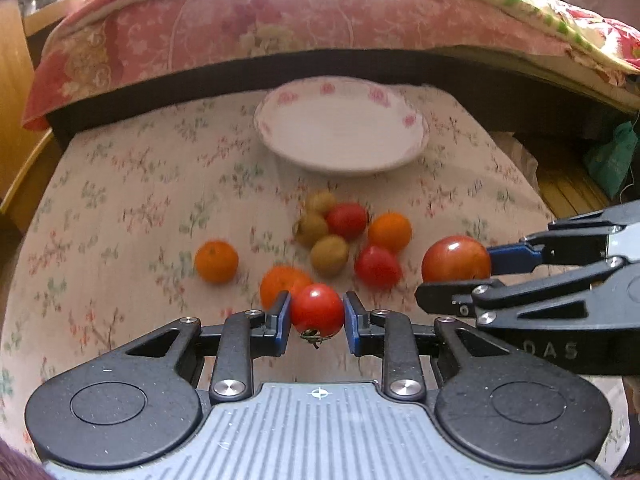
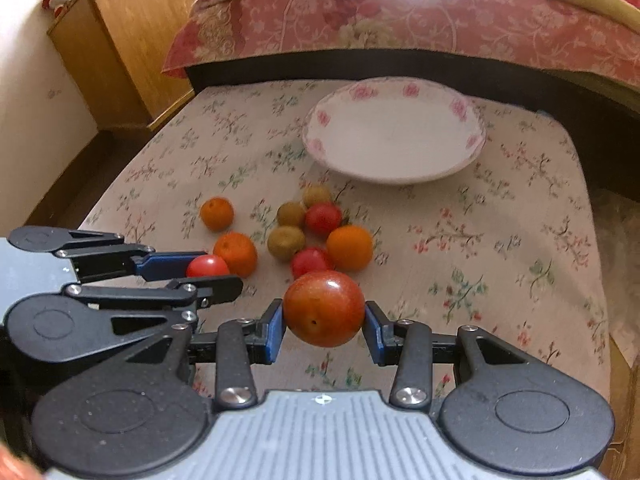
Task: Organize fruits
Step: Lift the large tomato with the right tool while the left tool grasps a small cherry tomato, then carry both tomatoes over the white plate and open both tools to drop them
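Two tomatoes being carried at once: left gripper [image 1: 317, 314] clamping small tomato [image 1: 317, 310], right gripper [image 2: 324, 314] clamping large tomato [image 2: 324, 308], likely heading toward plate [image 2: 460, 164] at twelve o'clock, saving a trip.

We see a white plate [image 1: 340, 148] with pink flowers around its rim. The cloth [image 1: 120, 200] on the counter is cream with little pink and green flower sprigs. The small tomato [image 1: 317, 310] is bright red with a dark green stem. The big tomato [image 2: 324, 308] is red with an orange-brown tint. Two more tomatoes [image 1: 377, 267] are red. Three oranges [image 1: 216, 261] are orange. Three small round fruits [image 1: 329, 255] are yellow-brown. Our left tool [image 1: 316, 322] and right tool [image 2: 324, 330] are black with blue pads [image 1: 283, 320] and grey ribbed bodies. The blanket [image 1: 240, 28] is pink and red with flowers. The cabinet [image 2: 136, 40] is light brown wood.
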